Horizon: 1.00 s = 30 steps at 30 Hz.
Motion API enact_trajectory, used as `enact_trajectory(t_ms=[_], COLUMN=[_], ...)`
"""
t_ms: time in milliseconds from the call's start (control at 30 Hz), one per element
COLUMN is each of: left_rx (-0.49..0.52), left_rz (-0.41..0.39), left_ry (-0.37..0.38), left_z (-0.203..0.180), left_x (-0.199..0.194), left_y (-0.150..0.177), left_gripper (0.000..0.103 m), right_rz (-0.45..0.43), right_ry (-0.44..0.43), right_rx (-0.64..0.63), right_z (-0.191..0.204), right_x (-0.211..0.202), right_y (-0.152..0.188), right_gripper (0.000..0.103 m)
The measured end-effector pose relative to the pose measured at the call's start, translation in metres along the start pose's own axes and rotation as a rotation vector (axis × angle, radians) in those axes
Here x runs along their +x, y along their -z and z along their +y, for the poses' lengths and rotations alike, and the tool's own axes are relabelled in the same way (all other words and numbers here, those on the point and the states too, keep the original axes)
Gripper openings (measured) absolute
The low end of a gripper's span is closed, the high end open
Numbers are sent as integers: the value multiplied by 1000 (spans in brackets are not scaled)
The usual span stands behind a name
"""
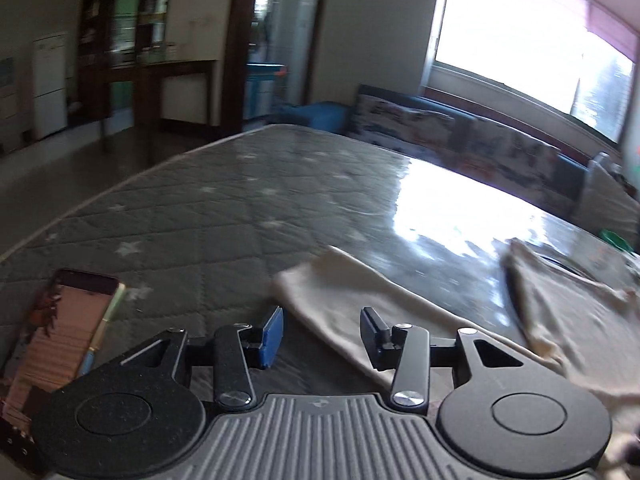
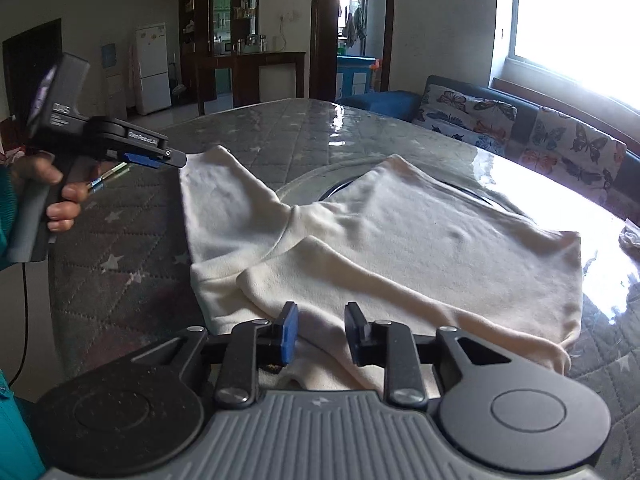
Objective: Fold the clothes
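- Grey quilted mattress with pale star print (image 2: 132, 240) carries everything; a glossy clear sheet covers its far and right part, glaring under the window.
- Left edge of the mattress: a phone with a lit screen (image 1: 64, 340), and a slim green-and-gold pen with a blue tip (image 1: 102, 332) just beside it on the right.
- A hand (image 2: 60, 196) in a teal sleeve grips the left gripper (image 1: 322, 334) above the left part of the mattress. Jaws parted, blue pads (image 1: 273, 330) bare, nothing between them.
- Cream knit long-sleeved garment (image 2: 400, 240) lies flat across the middle and near edge; both sleeves are folded in over the body.
- One sleeve end (image 1: 340, 292) lies just ahead and to the right of the left fingertips, apart from them; blur hides any finer gap.
- Right gripper (image 2: 322, 330) sits low over the garment's near edge, jaws apart. Cloth lies under and between the fingers, but the pads do not pinch it.
- Beyond the far right edge: a blue sofa with butterfly-print cushions (image 2: 472, 116).
- Nothing lies between either gripper and the garment.
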State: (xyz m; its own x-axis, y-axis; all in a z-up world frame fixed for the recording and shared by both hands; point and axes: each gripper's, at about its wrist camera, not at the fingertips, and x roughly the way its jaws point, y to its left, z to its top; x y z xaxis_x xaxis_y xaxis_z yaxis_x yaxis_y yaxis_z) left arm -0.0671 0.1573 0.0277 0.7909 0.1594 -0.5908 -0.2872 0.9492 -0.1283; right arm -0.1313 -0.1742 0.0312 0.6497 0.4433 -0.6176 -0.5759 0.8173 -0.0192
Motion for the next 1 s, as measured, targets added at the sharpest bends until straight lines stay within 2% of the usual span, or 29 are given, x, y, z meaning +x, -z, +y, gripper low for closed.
enact_trajectory(t_ms=[33,233,300,333,367,467,600,767,867,1000], left_rx=[-10,-19,-11,-2,-6,-35,-1,80,151,231], left_rz=[8,32,30,29,32,35,-13,-61,-74,-59], left_ry=[-14,-40,-50,-54,-46,7,129,350,479,611], left_z=[2,-1,-5,-6,-7,-12,-38,-92,-131,-177], left_x=[6,31,36,38,39,30,-1,-46,-70,-86], left_y=[-2,-10,-13,-14,-15,-18,-25,-33,-30,-15], left_gripper=[46,44,33,21,14,8,8,8,8,8], right_rz=[-6,-43,-51,-57,-63,-82,-109,-140,-155,-168], right_ry=[3,8,14,21,27,50,80,119,130,160], right_rx=[5,27,32,38,44,81,148,227,275,322], right_z=[0,-2,-3,-5,-7,-14,-27,-44,-53,-62], right_x=[-2,-18,-22,-26,-29,-40,-55,-69,-77,-86], right_y=[-1,-3,-2,-1,-1,4,13,28,36,50], right_gripper=[34,35,36,36,36,36,36,36,36,36])
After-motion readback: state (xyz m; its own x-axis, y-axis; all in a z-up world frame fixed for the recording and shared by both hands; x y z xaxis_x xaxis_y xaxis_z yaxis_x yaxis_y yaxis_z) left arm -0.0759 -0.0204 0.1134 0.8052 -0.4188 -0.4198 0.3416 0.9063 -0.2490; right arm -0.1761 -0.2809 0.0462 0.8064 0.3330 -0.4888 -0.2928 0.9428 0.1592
